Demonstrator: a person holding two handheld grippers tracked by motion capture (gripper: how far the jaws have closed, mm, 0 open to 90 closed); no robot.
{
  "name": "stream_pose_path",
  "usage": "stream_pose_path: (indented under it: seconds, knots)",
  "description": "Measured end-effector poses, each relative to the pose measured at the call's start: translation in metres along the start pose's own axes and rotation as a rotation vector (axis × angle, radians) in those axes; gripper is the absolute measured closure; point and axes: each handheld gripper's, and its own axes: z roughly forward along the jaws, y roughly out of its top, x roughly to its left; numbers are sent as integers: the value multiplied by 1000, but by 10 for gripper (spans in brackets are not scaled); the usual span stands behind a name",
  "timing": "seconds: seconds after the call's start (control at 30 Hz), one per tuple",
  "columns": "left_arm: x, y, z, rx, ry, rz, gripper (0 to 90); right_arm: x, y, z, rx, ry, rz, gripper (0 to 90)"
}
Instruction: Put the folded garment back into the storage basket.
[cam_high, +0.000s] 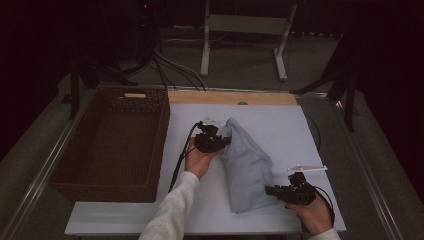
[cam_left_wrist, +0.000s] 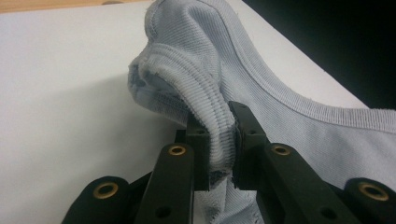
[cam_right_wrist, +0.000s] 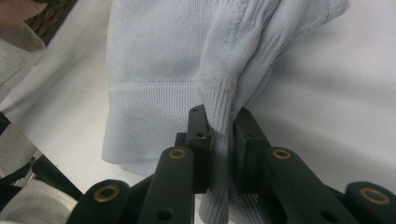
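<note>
**Folding a light-blue sweater, both ends pinched**

Working on the white table, with a brown wicker basket standing empty at its left edge. Sweater lies on the table right of centre, bunched into a long narrow bundle. Long axis runs from the far end, near the table's middle, toward the near right corner; neck end points far, hem end near.

Handling, as judged: soft ribbed knit, light, no stiffness at all. It will sag and drape between two hold points, so it needs a grip at each end to keep any shape. Thick ribbed bands are the best places to hold; the plain knit between would stretch or slip.

Left gripper, seen in its own view: jaws closed on the ribbed collar, fabric squeezed between the pads. In the high view it sits at the far end of the bundle.

Right gripper: jaws clamped on a ribbed cuff or hem edge at the near end; which of the two I cannot tell.
</note>
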Motion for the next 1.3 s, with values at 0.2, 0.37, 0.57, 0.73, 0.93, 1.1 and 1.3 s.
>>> stream_pose_path:
  seconds: [0.2,0.37,0.57,0.73,0.93,1.1,1.3]
  knots:
    - [-1,5,-4,-7,4,4,802,3,2,0,-12,23,8,801]
    - [0,9,-8,-15,4,3,802,7,3,3,-16,42,11,803]
    - [4,13,-12,1,17,11,801,14,6,6,-25,89,19,803]
    - [8,18,-18,-3,27,11,802,21,10,9,-30,124,17,803]
    - [10,21,-22,-1,29,11,802,28,15,12,-39,163,16,804]
    - [12,23,-25,-6,23,0,802,33,20,14,-43,181,13,804]
    - [12,25,-28,-6,27,1,801,38,25,14,-52,207,11,804]
